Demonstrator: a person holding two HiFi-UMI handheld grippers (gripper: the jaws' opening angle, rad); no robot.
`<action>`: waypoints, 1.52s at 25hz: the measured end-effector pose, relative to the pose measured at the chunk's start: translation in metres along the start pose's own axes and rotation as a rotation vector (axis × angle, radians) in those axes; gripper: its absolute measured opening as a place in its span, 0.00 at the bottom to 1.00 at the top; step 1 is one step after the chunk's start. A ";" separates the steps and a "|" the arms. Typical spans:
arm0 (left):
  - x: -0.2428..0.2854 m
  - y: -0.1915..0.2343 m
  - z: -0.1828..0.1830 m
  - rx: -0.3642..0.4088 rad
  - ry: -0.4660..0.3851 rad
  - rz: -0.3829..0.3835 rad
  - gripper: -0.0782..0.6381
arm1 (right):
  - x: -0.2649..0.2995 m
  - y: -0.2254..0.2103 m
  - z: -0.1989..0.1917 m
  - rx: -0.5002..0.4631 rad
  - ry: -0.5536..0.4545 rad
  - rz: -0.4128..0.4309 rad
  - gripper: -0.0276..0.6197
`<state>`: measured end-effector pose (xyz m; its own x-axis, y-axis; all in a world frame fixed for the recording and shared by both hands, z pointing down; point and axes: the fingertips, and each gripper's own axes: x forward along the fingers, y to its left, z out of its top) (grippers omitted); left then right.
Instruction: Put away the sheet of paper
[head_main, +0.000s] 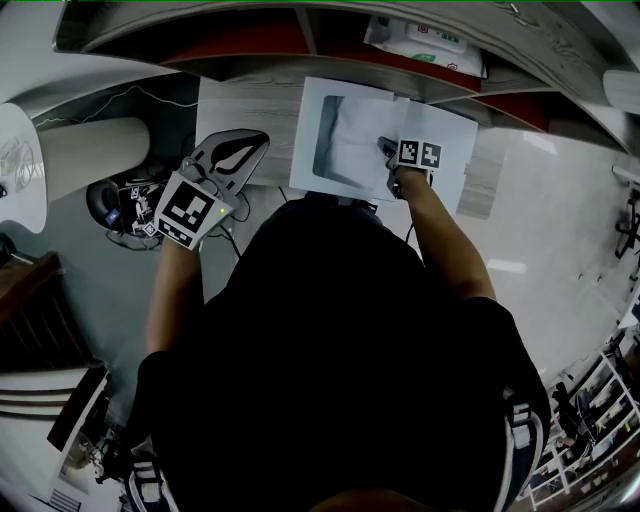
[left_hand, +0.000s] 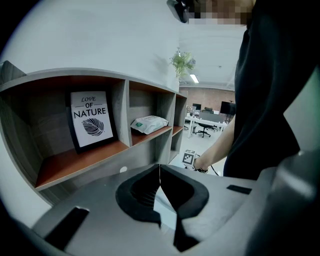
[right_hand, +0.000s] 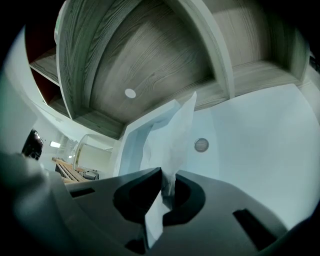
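You held the thin white sheet of paper (right_hand: 178, 127) by its near edge in your right claw (right_hand: 167, 189), whose jaws were clamped tight on it. The sheet stood up crumpled and bowed from the pinch rather than lying flat. It hung over the pale, blue-white flat folder (right_hand: 250, 150) with the small round snap button (right_hand: 201, 145), and the folder lay on the grey wood-grain counter (head_main: 250, 110) below the shelves.

By my reading, the first part was done: you had the paper in hand and had brought it to the folder. The storing itself was not finished. The sheet was not released and not lying flat inside. Its far end reached towards the folder's raised left side, but I could not tell whether that end had entered a pocket. Sliding it in, letting go and shutting the folder all appeared to be left.

Your left claw (left_hand: 160, 174) hung off to the left of the folder, jaws together with nothing between them, taking no part. It faced the grey shelf unit (left_hand: 120, 125), which held a black-framed leaf print (left_hand: 90, 117) and a white plastic packet (left_hand: 149, 123).
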<state>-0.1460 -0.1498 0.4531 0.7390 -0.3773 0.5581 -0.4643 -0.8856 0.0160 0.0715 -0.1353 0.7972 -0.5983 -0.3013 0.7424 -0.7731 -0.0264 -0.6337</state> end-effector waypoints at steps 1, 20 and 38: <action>-0.001 0.001 -0.001 -0.001 0.000 0.000 0.14 | 0.001 0.001 0.000 0.004 0.002 0.002 0.06; -0.009 0.013 -0.013 -0.013 0.013 -0.005 0.14 | 0.031 0.026 0.000 0.015 0.024 0.028 0.06; -0.017 0.015 -0.021 -0.008 0.019 -0.023 0.14 | 0.046 0.044 0.000 -0.016 0.046 0.036 0.06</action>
<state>-0.1752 -0.1508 0.4614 0.7401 -0.3512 0.5735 -0.4511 -0.8917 0.0361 0.0104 -0.1506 0.8033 -0.6344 -0.2580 0.7287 -0.7540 -0.0013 -0.6568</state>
